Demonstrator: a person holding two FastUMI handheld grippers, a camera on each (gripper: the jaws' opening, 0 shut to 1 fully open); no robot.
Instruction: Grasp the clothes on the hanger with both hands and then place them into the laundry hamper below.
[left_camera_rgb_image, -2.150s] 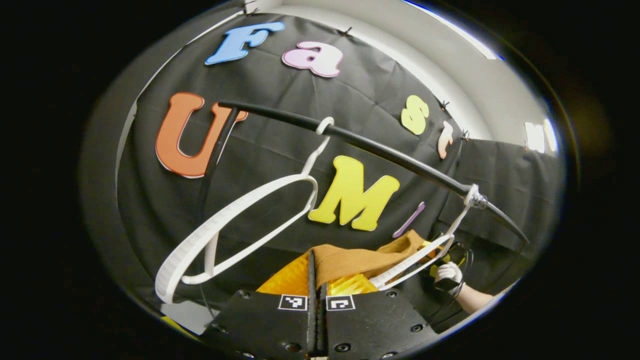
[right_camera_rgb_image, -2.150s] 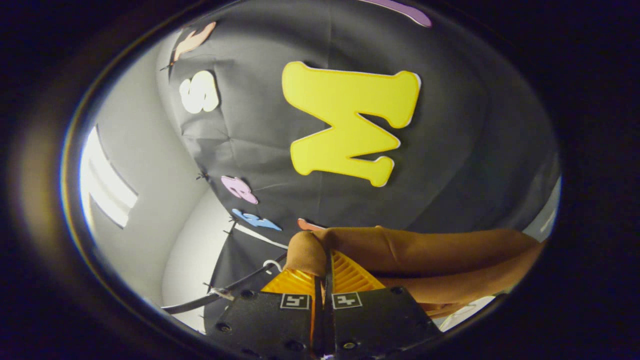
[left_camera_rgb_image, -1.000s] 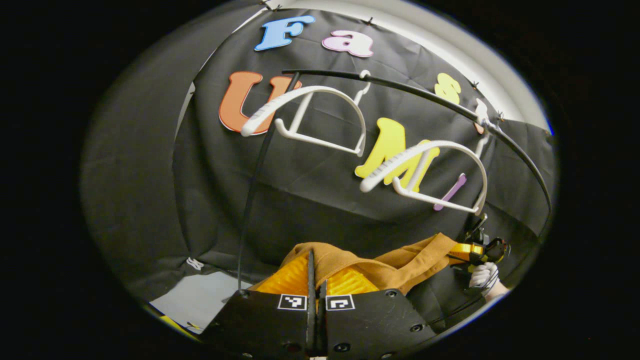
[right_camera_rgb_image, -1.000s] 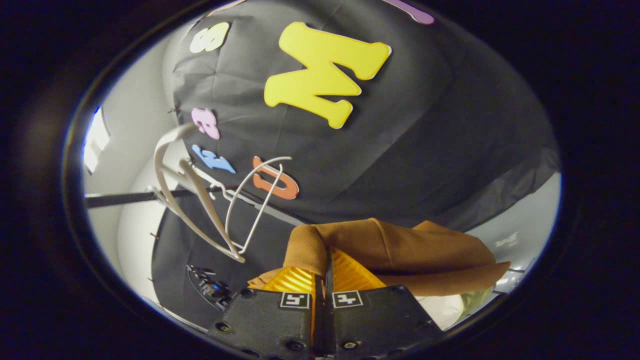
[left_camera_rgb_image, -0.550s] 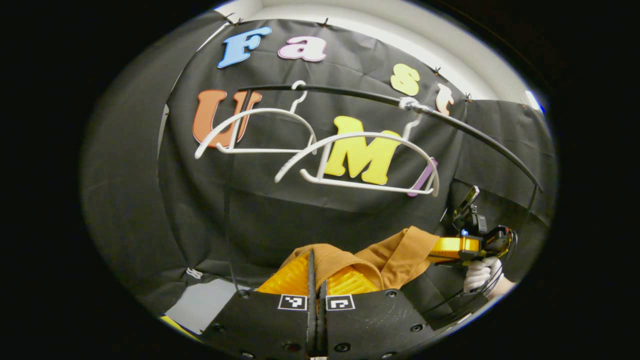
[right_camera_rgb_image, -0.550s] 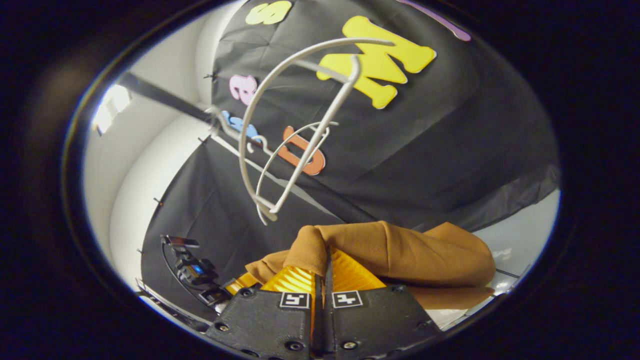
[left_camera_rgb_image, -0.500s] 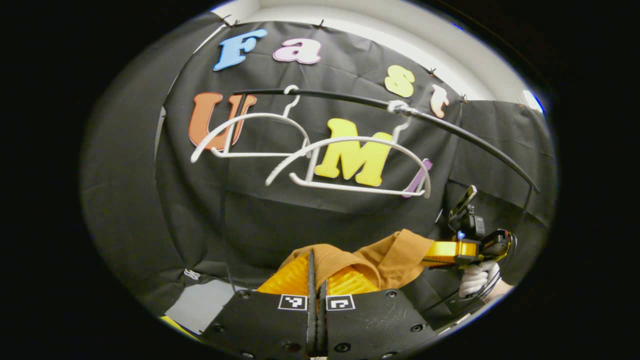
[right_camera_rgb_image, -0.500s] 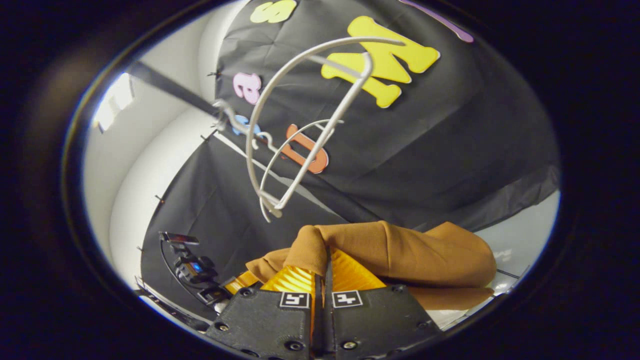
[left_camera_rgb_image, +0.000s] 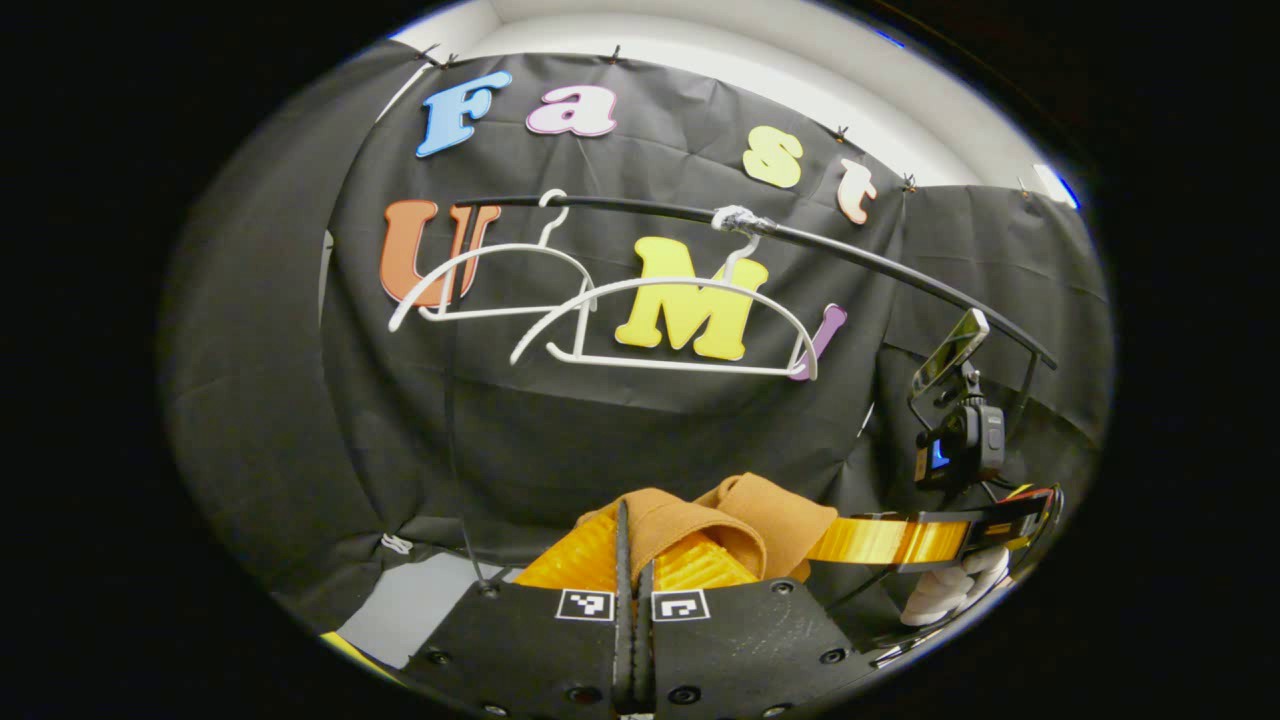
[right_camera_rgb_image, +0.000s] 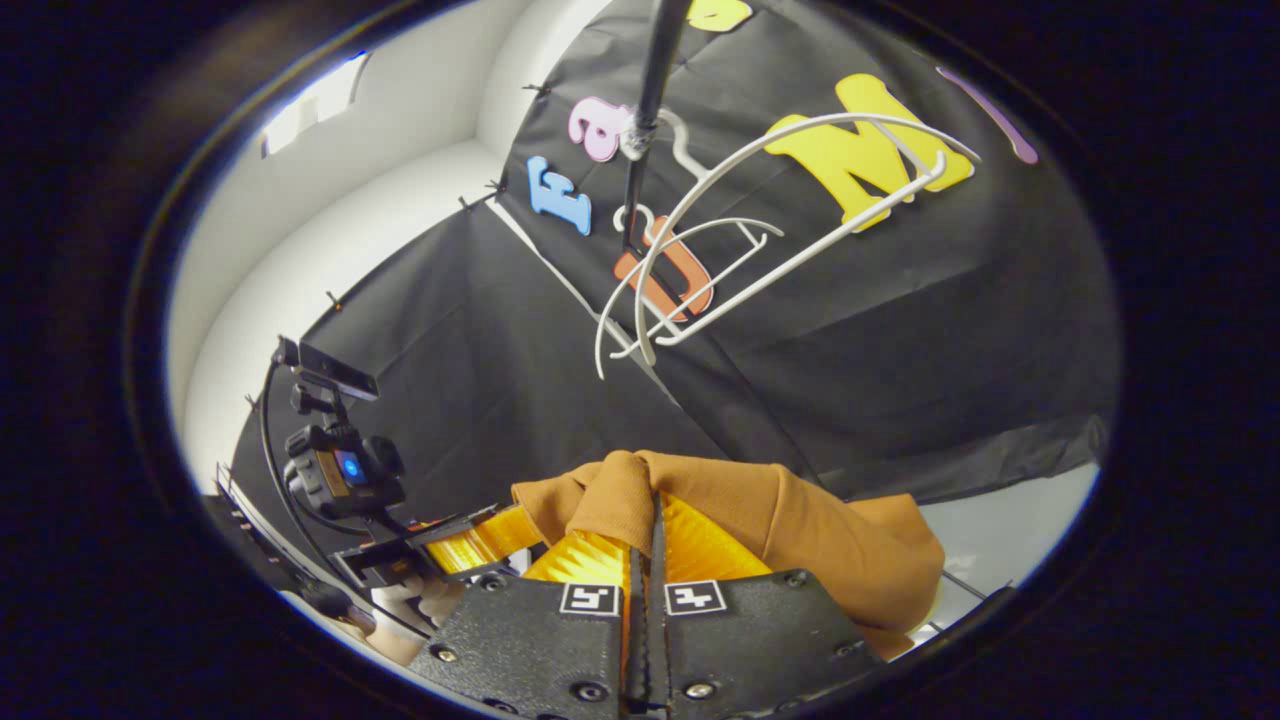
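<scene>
left gripper view: my left gripper (left_camera_rgb_image: 632, 560) pinches the brown cloth garment (left_camera_rgb_image: 700, 520), below two bare white plastic hangers (left_camera_rgb_image: 660, 330) on a black rail (left_camera_rgb_image: 860, 260) | right gripper view: my right gripper (right_camera_rgb_image: 645, 545) clamps the garment (right_camera_rgb_image: 800, 530), left gripper (right_camera_rgb_image: 450, 545) beside it.

This is a staged recording booth set up as a laundry corner, not a lived-in home. Black cloth (left_camera_rgb_image: 620, 430) pinned at its top edge covers the walls, with plain white wall (right_camera_rgb_image: 400, 210) above it. A black rail (left_camera_rgb_image: 850, 258) carries 2 bare white hangers (left_camera_rgb_image: 660, 330). An action camera (left_camera_rgb_image: 958, 440) with a phone clipped above it rides on a handheld rig.
</scene>
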